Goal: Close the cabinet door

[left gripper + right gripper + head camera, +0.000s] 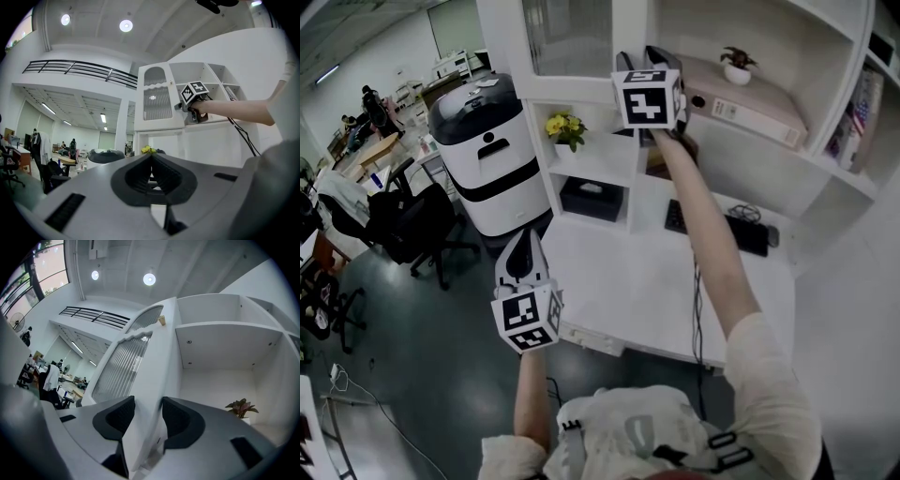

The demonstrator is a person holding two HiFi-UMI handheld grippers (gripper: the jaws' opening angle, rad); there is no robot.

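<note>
We find the right gripper (pixel 147 414) with its fingers clamped on the free edge of the open cabinet door (pixel 140 376), above the worktop (pixel 609 281). The left gripper (pixel 151 176) hangs low, fingers together and empty. The door stands long axis upright, free edge swung outward; we judge it a stiff, glazed, light-swinging panel, best held at that edge.

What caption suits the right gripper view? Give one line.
Right gripper grips the open door by its edge; plant beyond.
</note>
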